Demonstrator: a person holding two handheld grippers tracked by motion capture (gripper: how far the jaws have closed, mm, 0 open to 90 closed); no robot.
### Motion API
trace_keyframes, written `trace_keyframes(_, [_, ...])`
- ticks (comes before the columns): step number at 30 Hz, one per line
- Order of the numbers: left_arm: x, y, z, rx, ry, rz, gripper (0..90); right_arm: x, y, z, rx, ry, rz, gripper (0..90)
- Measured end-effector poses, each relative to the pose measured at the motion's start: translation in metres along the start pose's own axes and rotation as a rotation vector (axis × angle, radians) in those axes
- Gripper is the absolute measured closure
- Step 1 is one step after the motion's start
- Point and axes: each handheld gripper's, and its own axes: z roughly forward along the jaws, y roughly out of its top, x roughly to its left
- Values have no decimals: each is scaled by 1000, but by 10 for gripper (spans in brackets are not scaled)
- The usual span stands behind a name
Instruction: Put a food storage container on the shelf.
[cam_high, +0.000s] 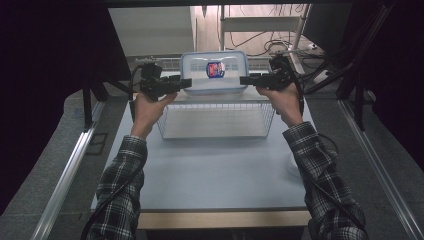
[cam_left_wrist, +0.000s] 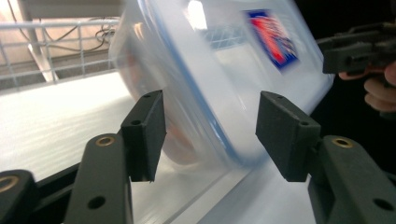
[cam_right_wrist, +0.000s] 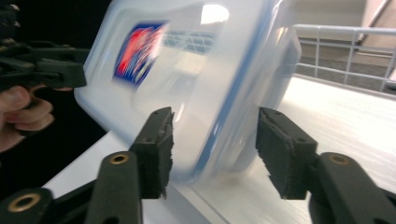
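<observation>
A clear plastic container (cam_high: 214, 72) with a blue-rimmed lid and a red and blue label stands tilted on its edge, lid toward me, on a white shelf (cam_high: 215, 98). My left gripper (cam_high: 186, 82) is at its left end and my right gripper (cam_high: 245, 80) at its right end. In the left gripper view the container (cam_left_wrist: 224, 79) is blurred and its corner lies between the jaws of the left gripper (cam_left_wrist: 212, 135), which stand apart from it. The right gripper view shows the same: the blurred container (cam_right_wrist: 205, 84) sits loose inside the right gripper (cam_right_wrist: 212, 149).
A wire basket (cam_high: 216, 120) sits on the pale table (cam_high: 210, 170) just below the shelf. A wire rail (cam_left_wrist: 56, 51) runs behind the shelf. A small white round thing (cam_high: 293, 165) lies at the table's right edge. Dark stands and cables crowd the back right.
</observation>
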Motion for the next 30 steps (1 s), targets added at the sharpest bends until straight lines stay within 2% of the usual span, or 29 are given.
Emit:
trace_keyframes(1, [1,0,-1,-8,-3,-9,509,-3,0,-2,-23,3,26,526])
trace_keyframes(2, [3,0,-2,-4,-10,-8,535,-5,1,-3,-28,7,30,554])
trace_keyframes(5, [0,2,-2,4,5,13,536,-7,3,-4,-16,19,26,558])
trace_keyframes(11, [-2,4,-1,-3,39,30,517,-4,3,-3,-28,-8,17,556])
trace_keyframes(18, [3,4,4,-47,64,0,508,-3,6,1,-49,-39,23,549])
trace_keyframes(21, [1,4,6,-52,98,21,474,-3,7,2,-52,-48,27,547])
trace_keyframes(24, [-4,5,4,-52,139,62,435,-2,7,2,-59,-66,18,539])
trace_keyframes(26, [-8,5,1,-54,135,80,405,-1,6,0,-63,-77,6,527])
trace_keyframes(30, [-14,5,-8,-52,106,103,359,0,5,-12,-88,-55,-9,478])
